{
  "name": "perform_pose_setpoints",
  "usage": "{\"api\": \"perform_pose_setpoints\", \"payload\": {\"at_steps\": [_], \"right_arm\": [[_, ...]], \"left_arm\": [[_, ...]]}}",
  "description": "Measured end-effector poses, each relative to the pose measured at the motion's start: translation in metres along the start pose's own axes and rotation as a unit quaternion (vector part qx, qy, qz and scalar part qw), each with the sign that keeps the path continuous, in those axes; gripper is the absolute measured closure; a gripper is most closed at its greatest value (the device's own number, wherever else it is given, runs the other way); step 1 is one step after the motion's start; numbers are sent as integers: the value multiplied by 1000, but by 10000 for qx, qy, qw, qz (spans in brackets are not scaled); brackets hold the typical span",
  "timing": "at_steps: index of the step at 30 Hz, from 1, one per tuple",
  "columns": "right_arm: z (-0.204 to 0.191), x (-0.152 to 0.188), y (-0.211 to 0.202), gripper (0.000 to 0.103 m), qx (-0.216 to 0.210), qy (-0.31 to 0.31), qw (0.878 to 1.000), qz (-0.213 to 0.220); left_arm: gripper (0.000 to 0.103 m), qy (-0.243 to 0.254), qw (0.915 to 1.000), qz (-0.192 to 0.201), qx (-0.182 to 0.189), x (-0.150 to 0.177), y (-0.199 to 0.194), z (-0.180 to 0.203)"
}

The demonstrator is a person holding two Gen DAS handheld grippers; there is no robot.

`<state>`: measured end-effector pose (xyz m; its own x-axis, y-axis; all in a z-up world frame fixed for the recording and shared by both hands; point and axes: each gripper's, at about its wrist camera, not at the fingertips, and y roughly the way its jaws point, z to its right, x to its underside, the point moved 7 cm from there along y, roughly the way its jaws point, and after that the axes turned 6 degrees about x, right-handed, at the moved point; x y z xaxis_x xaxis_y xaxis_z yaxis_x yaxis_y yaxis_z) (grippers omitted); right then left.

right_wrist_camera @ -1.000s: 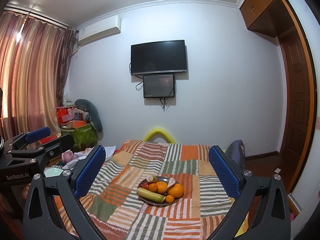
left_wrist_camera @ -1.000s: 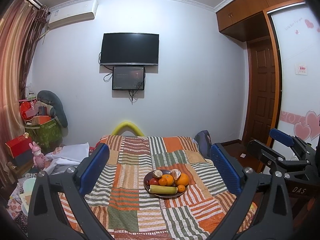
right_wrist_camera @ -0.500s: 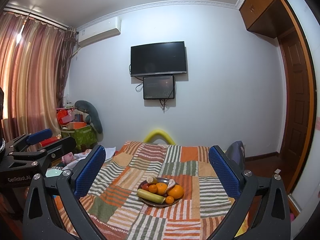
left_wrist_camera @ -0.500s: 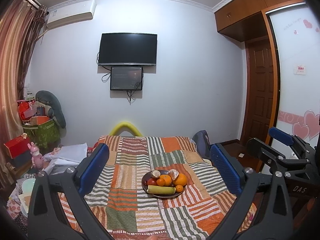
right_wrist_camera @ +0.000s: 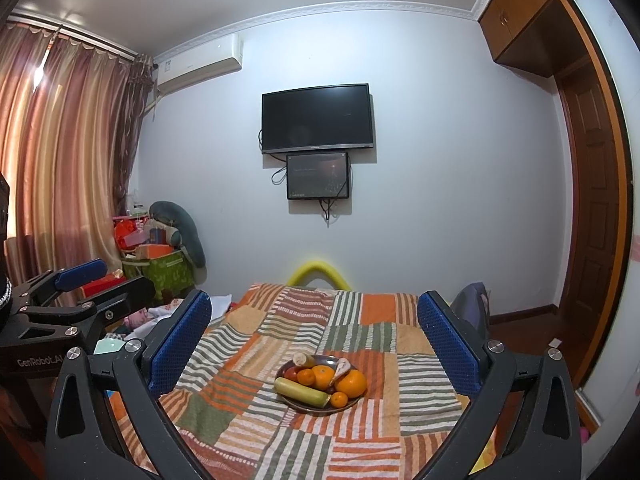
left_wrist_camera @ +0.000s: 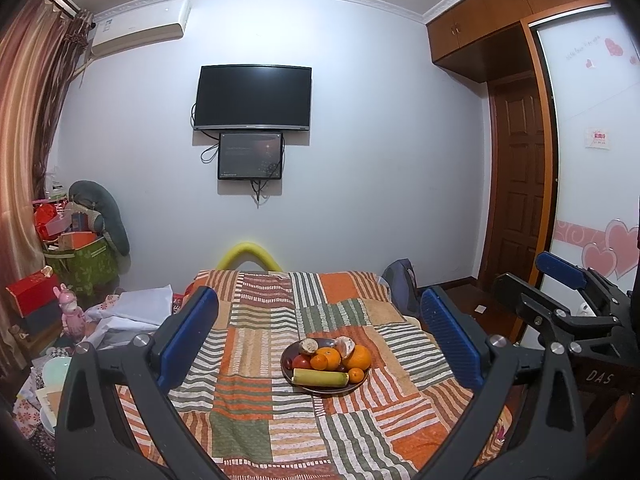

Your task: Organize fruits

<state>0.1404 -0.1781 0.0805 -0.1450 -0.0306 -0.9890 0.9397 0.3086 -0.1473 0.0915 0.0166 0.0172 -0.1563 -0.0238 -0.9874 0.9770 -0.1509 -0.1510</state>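
A dark plate (left_wrist_camera: 320,389) of fruit sits on the striped patchwork bed cover (left_wrist_camera: 248,364). It holds several oranges (left_wrist_camera: 358,357), a yellow-green banana (left_wrist_camera: 320,378), a red fruit (left_wrist_camera: 301,361) and peeled pieces. The plate also shows in the right wrist view (right_wrist_camera: 308,407) with the banana (right_wrist_camera: 301,392) and oranges (right_wrist_camera: 352,383). My left gripper (left_wrist_camera: 320,336) is open and empty, held well back from the plate. My right gripper (right_wrist_camera: 314,336) is open and empty too. Each gripper shows at the edge of the other's view, the right one (left_wrist_camera: 568,292) and the left one (right_wrist_camera: 72,296).
A TV (left_wrist_camera: 252,98) and a small screen (left_wrist_camera: 250,156) hang on the far wall. Boxes and a green bin (left_wrist_camera: 80,260) crowd the left side with cloth (left_wrist_camera: 132,308). A wooden door (left_wrist_camera: 520,184) and a backpack (left_wrist_camera: 400,280) stand right. A yellow tube (left_wrist_camera: 250,254) arches behind the bed.
Both views have shifted slightly; the plate sits a little lower and nearer in frame. Both grippers stay open and nothing on the plate has moved.
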Motion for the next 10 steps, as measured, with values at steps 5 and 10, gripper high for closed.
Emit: {"api": "perform_pose_setpoints", "payload": {"at_steps": [5, 10], "right_arm": [[0, 0, 0, 0, 1, 2, 10000, -4], [0, 1, 2, 0, -1, 13, 10000, -43]], "left_arm": [[0, 3, 10000, -21, 15, 0, -1, 0], [0, 16, 10000, -49, -1, 1, 1, -1]]}}
